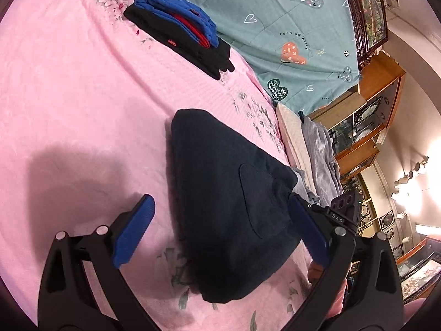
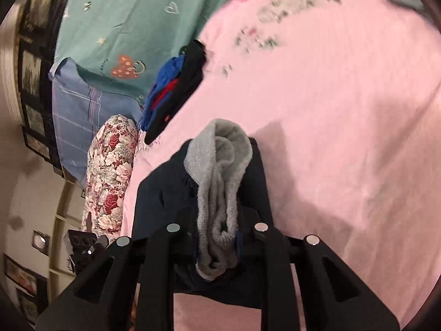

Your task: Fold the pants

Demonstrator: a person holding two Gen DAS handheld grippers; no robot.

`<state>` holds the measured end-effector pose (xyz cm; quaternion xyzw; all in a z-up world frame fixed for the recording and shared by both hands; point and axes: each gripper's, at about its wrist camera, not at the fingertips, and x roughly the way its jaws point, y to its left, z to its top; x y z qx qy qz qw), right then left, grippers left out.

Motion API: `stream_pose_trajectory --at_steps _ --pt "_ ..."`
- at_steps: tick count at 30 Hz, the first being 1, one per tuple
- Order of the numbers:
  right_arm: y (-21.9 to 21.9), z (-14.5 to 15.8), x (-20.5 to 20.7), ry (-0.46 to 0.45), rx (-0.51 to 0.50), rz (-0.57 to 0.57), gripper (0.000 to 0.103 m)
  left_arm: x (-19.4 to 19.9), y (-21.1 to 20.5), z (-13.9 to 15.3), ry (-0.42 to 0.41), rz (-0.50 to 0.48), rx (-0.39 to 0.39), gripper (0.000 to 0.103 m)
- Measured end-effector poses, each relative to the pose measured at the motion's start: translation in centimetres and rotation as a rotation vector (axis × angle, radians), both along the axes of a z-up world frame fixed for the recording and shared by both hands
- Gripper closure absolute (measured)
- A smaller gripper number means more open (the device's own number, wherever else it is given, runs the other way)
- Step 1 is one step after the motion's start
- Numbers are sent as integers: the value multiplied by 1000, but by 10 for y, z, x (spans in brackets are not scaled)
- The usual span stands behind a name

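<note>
The dark navy pants are seen lying on the pink bedsheet, already gathered into a compact folded bundle, near the edge of the bed. In the right wrist view the grey fleece lining at one end of the bundle is turned outward, and this end is clamped between the pads of the right hand-held gripper, whose jaws are drawn nearly together on the fabric. The left hand-held gripper is held with its blue pads wide apart, one on each side of the bundle's near end, nothing being pressed. The step in hand is judged to be a late fold or the carrying-over of the gripped end. The next move would call for the pinched end to be lifted and laid across the rest without the layers slipping, with the left jaws closed on the opposite edge, or pressed down, to keep the bundle from dragging over the sheet. The long axis of the bundle is seen to run away from the left camera, its narrower rounded end pointing toward the stack of folded clothes that is set well apart, further up the bed beside the teal quilt.
</note>
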<state>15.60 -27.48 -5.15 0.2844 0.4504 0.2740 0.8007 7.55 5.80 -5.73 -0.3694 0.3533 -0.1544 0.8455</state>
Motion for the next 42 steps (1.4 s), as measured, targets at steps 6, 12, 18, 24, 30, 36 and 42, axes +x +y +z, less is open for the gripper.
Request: stream_pose_trajectory --at_steps 6,12,18,24,30,36,42 --pt "-1 24 -4 -68 96 40 85 -2 1 -1 -6 8 0 4" --pt "-3 -3 0 23 -89 -34 78 0 1 -1 4 3 6 4" --pt "-20 25 -7 -9 -134 -113 52 -4 -19 30 -84 9 171 4" --pt "17 83 -11 -282 -82 41 52 -9 -86 67 -250 -197 253 3" --pt "52 42 38 -114 -106 146 56 -1 -115 19 -92 -296 252 3" --pt "26 10 50 -18 -66 70 80 -5 -108 30 -86 -305 249 3" --pt "33 64 -1 -224 -67 173 68 -11 -107 42 -116 -308 200 3"
